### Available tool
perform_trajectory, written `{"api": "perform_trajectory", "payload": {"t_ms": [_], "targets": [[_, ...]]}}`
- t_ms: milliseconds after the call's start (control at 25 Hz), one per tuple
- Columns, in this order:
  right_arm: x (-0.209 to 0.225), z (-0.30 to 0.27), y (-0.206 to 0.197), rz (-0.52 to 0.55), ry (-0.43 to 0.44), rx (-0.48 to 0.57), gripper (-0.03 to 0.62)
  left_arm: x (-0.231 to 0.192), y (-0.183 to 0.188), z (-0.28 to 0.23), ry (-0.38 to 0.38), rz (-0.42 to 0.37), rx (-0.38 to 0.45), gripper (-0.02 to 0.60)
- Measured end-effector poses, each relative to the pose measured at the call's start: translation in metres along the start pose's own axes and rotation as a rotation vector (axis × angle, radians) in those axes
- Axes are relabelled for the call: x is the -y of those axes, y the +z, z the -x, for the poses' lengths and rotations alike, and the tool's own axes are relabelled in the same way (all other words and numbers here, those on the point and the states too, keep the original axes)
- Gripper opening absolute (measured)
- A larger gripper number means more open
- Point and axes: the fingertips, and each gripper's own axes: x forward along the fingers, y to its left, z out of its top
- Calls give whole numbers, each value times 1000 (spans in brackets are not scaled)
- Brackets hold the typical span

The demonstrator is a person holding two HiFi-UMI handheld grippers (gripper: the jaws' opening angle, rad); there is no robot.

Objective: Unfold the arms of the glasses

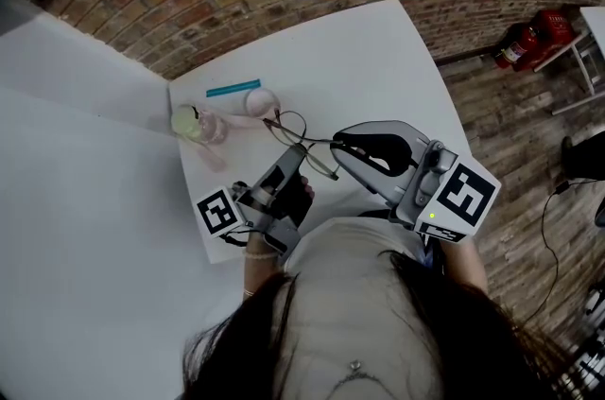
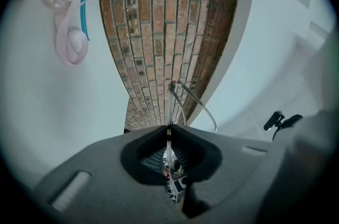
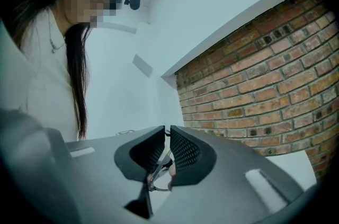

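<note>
Wire-thin glasses (image 1: 301, 139) hang above the white table (image 1: 378, 58) in head view, spanned between left gripper (image 1: 291, 157) and right gripper (image 1: 340, 146); left gripper view, jaws pinched tight on the frame, probably anchoring it; right gripper view, jaws closed on a slim arm, seemingly to swing it out.

Thin wire-framed glasses (image 1: 295, 131): 1. Clear pink bottle with green cap (image 1: 200, 124): 1. Teal stick (image 1: 233, 89): 1. White table (image 1: 378, 58): 1.
</note>
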Motion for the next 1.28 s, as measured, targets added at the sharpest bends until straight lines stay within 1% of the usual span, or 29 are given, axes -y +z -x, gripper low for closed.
{"api": "perform_trajectory", "payload": {"t_ms": [480, 960, 1120, 1280], "targets": [[10, 5, 10, 7, -24, 15, 40, -7, -14, -7, 25, 10, -62, 23], [15, 10, 17, 7, -41, 30, 40, -9, -27, -10, 33, 13, -116, 23], [18, 12, 19, 3, -55, 42, 39, -11, -31, -10, 42, 1, -140, 23], [22, 14, 22, -2, -74, 56, 40, -11, -35, -11, 39, 5, -160, 23]]}}
